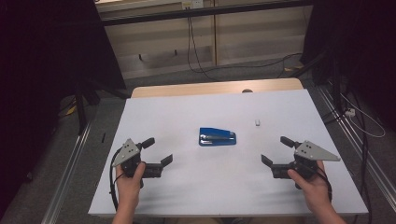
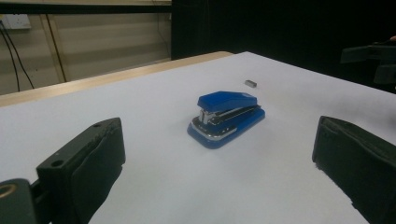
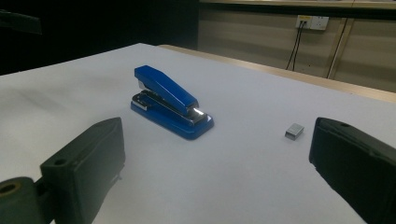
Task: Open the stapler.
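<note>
Black jaws of the left gripper stand spread and empty, the blue stapler rests untouched mid-table with a small staple block beyond, and the right gripper gapes empty, so nothing looks begun.

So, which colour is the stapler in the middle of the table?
Blue, with shiny metal parts inside; the stapler shows best in the right gripper view.

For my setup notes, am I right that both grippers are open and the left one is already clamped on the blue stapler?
Not quite: the left gripper is open but holds nothing. The high view shows the blue stapler lying apart from it, mid-table. The right gripper is open too.
</note>
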### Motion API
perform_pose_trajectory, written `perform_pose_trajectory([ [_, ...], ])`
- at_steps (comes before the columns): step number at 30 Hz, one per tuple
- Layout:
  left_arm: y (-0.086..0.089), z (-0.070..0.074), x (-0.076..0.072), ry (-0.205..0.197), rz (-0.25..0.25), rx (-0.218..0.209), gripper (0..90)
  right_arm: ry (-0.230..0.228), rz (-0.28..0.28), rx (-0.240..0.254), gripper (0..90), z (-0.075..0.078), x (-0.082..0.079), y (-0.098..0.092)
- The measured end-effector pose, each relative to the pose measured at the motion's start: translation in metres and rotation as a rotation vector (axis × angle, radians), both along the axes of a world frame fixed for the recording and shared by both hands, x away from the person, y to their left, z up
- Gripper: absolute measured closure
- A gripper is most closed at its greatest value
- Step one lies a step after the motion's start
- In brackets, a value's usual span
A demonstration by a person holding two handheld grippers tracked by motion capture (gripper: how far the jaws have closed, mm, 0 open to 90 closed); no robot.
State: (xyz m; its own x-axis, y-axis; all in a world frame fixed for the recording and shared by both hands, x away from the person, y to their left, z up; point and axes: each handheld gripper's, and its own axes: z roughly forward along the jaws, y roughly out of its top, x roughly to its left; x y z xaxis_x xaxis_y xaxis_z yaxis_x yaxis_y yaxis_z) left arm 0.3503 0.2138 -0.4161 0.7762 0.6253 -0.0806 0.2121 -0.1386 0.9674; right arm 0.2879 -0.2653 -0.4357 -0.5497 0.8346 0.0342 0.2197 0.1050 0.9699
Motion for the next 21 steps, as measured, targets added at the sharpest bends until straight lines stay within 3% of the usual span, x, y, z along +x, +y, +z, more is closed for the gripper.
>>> perform_pose_trajectory([
  [21,-0.026,-0.004,0.027,0.009,-0.042,0.042,2.8,-0.005,-0.014,-0.002,3.4,0.003,0.030,0.012],
])
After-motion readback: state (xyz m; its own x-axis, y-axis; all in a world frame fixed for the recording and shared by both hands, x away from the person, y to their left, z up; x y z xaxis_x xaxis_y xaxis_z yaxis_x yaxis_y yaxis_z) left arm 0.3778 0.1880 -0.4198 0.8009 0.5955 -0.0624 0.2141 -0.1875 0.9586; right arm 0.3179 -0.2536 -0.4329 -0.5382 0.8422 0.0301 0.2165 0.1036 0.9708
